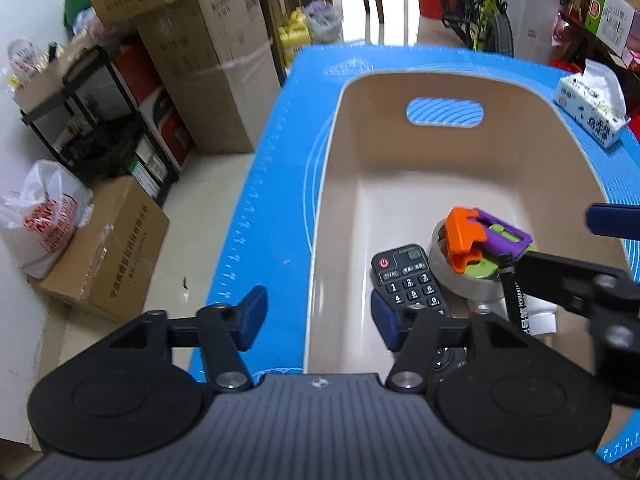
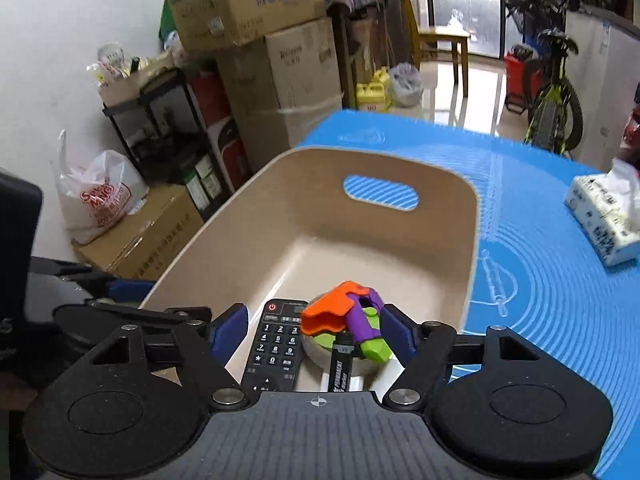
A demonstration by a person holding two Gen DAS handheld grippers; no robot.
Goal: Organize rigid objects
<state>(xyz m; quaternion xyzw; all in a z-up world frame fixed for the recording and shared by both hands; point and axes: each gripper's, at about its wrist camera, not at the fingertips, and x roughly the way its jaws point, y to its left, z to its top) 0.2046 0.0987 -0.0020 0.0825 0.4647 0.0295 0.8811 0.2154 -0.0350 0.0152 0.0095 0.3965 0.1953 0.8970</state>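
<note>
Just ahead of the open, empty right gripper (image 2: 312, 332), the stiff, light orange-purple-green plastic toy (image 2: 348, 320) looks easiest pinched across its narrow purple body.

remote (image 2: 276, 346) in bin (image 2: 248, 216), tape (image 2: 320, 350) beside it

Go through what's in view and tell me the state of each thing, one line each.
Beige bin: upright on the blue mat, partly filled.
Remote control: lying flat in the bin, buttons up.
Tape roll: flat in the bin.
Orange, purple and green toy: resting on the tape roll.
Black permanent marker: capped, leaning on the roll.
Tissue pack: on the mat, opened.
Left tongs: open, empty.
Right tongs: open, empty.
</note>
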